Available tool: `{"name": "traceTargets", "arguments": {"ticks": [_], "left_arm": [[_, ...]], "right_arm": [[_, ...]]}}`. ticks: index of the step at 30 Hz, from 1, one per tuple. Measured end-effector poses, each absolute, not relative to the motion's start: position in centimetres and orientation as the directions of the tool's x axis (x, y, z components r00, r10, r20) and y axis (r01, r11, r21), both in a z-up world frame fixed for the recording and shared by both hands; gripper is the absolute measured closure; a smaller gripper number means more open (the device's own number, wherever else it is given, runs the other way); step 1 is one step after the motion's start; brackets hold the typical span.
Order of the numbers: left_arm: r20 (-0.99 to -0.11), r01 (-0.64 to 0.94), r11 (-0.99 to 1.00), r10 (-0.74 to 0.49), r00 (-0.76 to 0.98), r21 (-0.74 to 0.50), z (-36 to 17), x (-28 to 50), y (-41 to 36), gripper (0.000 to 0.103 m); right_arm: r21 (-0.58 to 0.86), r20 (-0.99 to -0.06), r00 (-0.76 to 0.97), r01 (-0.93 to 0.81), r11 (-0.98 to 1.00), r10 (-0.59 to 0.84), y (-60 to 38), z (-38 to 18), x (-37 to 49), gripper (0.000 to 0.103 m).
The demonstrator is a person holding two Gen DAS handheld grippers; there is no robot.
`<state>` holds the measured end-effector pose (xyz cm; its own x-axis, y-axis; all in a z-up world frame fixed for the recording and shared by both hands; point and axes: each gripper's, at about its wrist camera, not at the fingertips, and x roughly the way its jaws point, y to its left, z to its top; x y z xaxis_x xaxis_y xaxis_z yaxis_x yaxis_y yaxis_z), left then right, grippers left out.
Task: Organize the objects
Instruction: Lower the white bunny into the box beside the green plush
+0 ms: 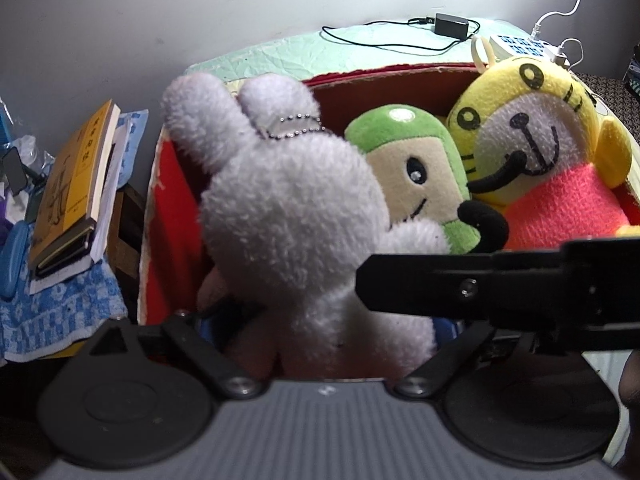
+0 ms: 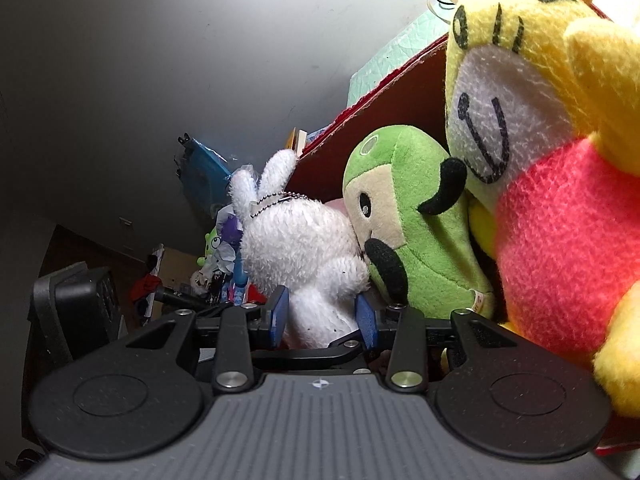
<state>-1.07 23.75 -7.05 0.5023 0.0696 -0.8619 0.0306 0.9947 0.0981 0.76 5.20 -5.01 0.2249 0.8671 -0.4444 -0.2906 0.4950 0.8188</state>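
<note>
A white plush rabbit (image 1: 296,216) with a bead chain stands at the left end of a red cardboard box (image 1: 168,240). My left gripper (image 1: 324,320) is shut on the rabbit's lower body; its blue pads are mostly hidden by the fur. A green plush (image 1: 416,176) and a yellow tiger plush (image 1: 532,152) in a pink top lie in the box to the right. In the right wrist view the rabbit (image 2: 304,256) sits between blue pads (image 2: 280,312) that belong to the left gripper. My right gripper's own fingers do not show; its black body (image 1: 500,284) crosses the left wrist view.
A yellow book (image 1: 68,192) lies on a stack on a blue-patterned cloth (image 1: 60,312) left of the box. A black charger with cable (image 1: 450,24) and a white power strip (image 1: 524,44) lie on the green quilt behind it. Cluttered items (image 2: 220,248) sit beyond the rabbit.
</note>
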Motion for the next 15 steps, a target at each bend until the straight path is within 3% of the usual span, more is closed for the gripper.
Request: {"name": "traceTargets", "arguments": {"ticks": [15], "left_arm": [[-0.855, 0.001, 0.989, 0.126, 0.503, 0.147, -6.8, -1.3, 24.0, 0.004]], "right_arm": [[0.767, -0.457, 0.288, -0.352, 0.537, 0.842, 5.1, -3.8, -0.1, 0.063]]}}
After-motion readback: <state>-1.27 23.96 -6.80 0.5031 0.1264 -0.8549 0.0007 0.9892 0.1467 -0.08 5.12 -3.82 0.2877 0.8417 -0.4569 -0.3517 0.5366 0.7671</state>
